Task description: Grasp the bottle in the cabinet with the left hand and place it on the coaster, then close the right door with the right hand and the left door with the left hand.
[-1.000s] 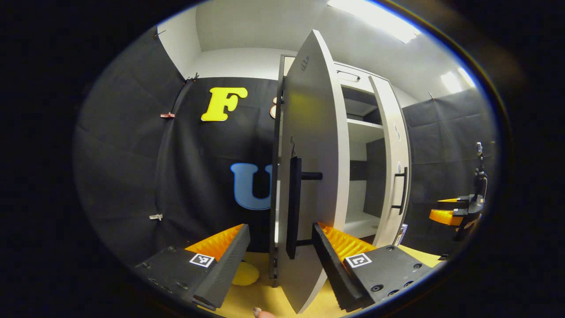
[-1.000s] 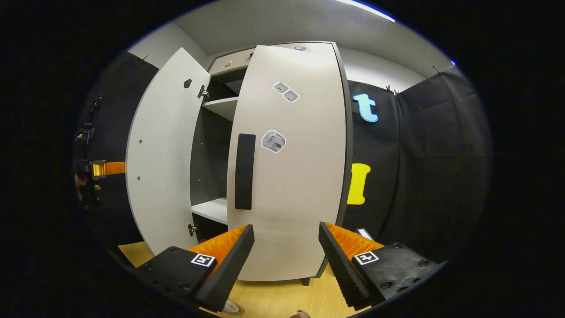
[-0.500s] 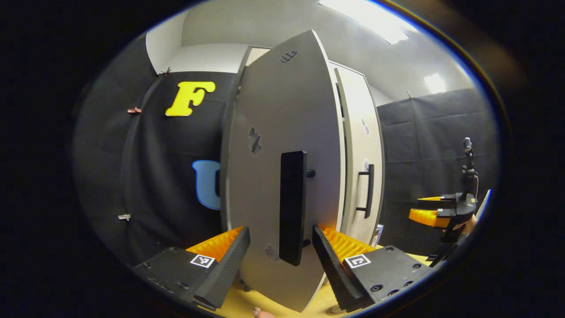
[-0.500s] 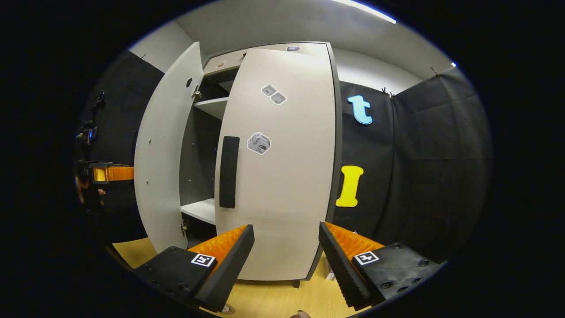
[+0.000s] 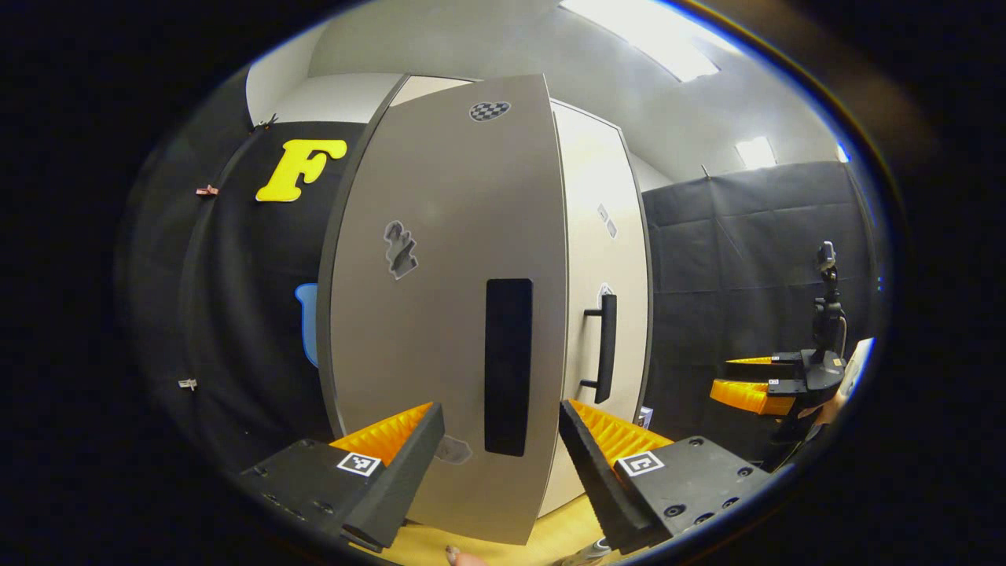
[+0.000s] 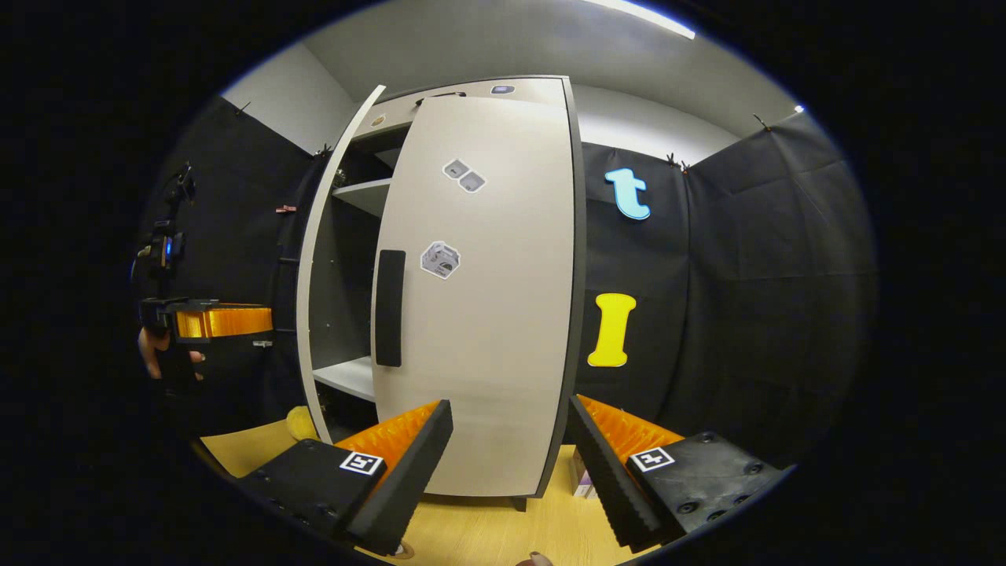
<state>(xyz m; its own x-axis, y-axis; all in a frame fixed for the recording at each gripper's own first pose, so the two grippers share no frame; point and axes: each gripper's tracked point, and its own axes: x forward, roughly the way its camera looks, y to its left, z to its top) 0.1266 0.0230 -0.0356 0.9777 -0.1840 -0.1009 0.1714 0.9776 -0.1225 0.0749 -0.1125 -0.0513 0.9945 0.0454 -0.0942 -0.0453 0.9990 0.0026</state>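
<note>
Pale grey board of the left door (image 5: 440, 314) stood straight ahead of the left gripper (image 5: 499, 409), its black handle (image 5: 508, 365) running upright and lined up with the gap between the two fingers. In the right gripper view that same door (image 6: 314, 259) showed edge-on, ajar, with a shelf (image 6: 346, 376) of the cabinet open to sight behind it, so the closing looked unfinished. The left gripper (image 6: 224, 321) hung just outside the door's outer face, and was plainly the nearer of the two; the push, by my reckoning, had to go forward against that face. Its fingers were spread wide and gripped nothing; whether a tip touched the panel I could not tell.

The right door (image 6: 479, 299) lay flat against the cabinet front and looked shut. The right gripper (image 6: 511, 402) faced it from a little way off, fingers likewise parted and empty; it showed well apart to the side in the left gripper view (image 5: 747, 389). A small yellow thing (image 6: 302, 423) lay on the surface at the cabinet's foot, perhaps the coaster
</note>
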